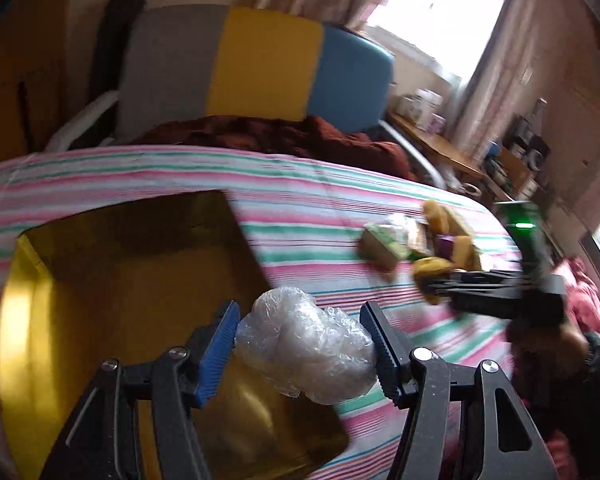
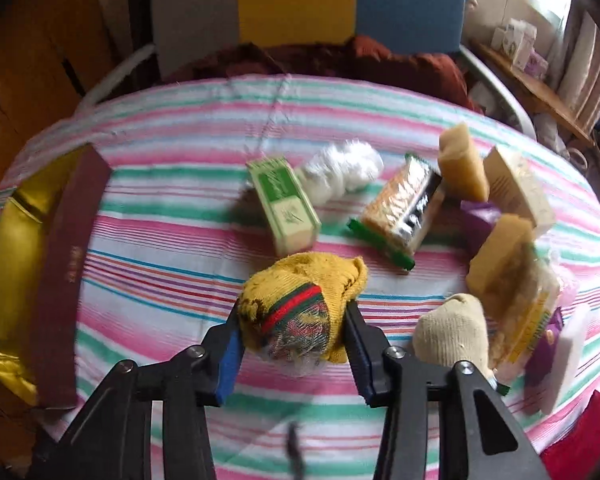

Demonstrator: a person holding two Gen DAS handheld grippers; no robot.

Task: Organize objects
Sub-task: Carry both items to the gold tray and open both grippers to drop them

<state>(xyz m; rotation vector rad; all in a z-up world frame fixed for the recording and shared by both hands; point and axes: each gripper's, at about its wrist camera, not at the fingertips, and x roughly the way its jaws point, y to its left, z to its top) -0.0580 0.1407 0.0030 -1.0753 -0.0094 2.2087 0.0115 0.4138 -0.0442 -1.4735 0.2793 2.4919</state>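
While left gripper (image 1: 300, 344) clamps crinkled plastic bundle (image 1: 306, 344) over gold box's (image 1: 112, 280) near corner, right gripper (image 2: 294, 328) grips yellow sock ball (image 2: 300, 308) above striped cloth (image 2: 160, 240). Box seen from right wrist cut off at left edge, maroon wall (image 2: 66, 280) facing. Remaining clutter beyond: green carton (image 2: 286, 204), white plastic wad (image 2: 342, 174), snack pack (image 2: 404, 208), beige sock (image 2: 452, 332). Items at right blurred, overlapping, hard to separate.

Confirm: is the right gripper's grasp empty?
No: the right gripper is clamped on a rolled yellow knit sock with a red-green band.
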